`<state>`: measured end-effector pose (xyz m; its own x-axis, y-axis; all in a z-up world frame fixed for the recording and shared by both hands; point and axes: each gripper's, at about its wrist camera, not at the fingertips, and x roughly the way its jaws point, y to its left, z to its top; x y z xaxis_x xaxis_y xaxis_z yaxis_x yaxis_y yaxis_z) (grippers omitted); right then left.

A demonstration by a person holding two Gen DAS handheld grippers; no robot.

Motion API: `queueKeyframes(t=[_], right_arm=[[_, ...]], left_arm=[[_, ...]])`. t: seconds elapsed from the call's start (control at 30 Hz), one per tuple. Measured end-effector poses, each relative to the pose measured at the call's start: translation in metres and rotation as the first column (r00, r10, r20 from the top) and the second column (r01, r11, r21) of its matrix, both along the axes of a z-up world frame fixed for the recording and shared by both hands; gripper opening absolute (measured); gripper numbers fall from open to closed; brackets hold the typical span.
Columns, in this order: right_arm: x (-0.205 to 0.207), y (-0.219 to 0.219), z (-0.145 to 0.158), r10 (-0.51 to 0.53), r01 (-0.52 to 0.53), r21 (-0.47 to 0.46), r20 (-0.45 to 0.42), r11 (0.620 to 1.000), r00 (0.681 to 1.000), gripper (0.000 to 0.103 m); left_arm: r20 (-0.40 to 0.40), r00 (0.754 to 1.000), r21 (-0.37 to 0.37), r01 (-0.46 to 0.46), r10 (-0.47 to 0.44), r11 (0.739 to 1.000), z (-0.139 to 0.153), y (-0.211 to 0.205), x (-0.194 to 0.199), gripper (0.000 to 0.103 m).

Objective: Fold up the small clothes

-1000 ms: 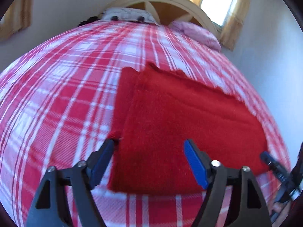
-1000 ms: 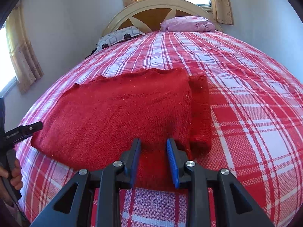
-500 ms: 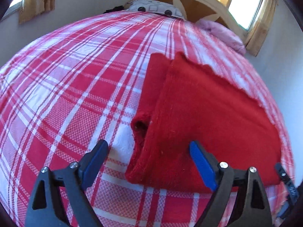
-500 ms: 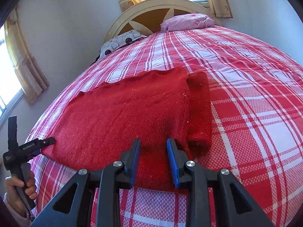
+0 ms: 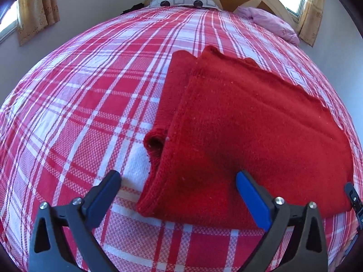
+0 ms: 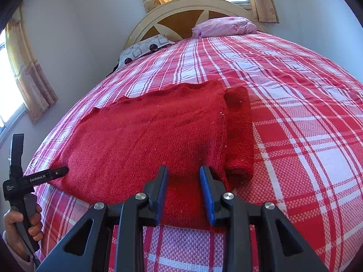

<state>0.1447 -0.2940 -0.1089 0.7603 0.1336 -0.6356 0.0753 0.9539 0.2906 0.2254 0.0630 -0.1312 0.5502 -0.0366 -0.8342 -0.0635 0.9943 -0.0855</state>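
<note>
Red knitted garment (image 5: 249, 131) lying folded flat on bed, over red-and-white checked bedcover (image 5: 79, 104). One sleeve (image 5: 163, 113) folded along the garment's left side in left wrist view, open cuff facing the camera; same sleeve (image 6: 240, 131) on the right side in right wrist view.

Left tool (image 5: 179, 195): jaws spread wide, just been opening further. Near left corner of garment sits between them, not pinched; left fingertip (image 5: 106, 188) over bare bedcover beside the hem, right fingertip (image 5: 247, 188) above the knit. Whether either rests on the fabric cannot be told.

Right tool (image 6: 183, 192): jaws narrow, parted a little, near edge of garment seen in the gap. Pads (image 6: 205, 185) over the red knit close to the sleeve end; no cloth lifted or bunched. Actual pinch on the hem cannot be told.

Left tool also visible at left edge of right wrist view, held by person's hand (image 6: 20, 224), tip near garment's far corner.

Headboard (image 6: 181, 15) at far end, with patterned pillow (image 6: 143, 47) and pink pillow (image 6: 224, 26) before it. Curtains (image 6: 34, 83) at windows.
</note>
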Motion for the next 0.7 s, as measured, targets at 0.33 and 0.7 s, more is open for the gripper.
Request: queueKeyframes(t=[0.33,0.7], right_arm=[[0.000,-0.002,-0.001,0.001,-0.001,0.010,0.002,1.000,1.000,0.031],[0.000,-0.003,-0.001,0.001,-0.001,0.008,0.002,1.000,1.000,0.031]], left_arm=[[0.042,0.999,-0.103,-0.012,0.016,0.995,0.002,0.015,-0.008,0.085],[0.058,0.998,-0.235,0.001,0.013,0.972,0.007,0.024,-0.014,0.033]])
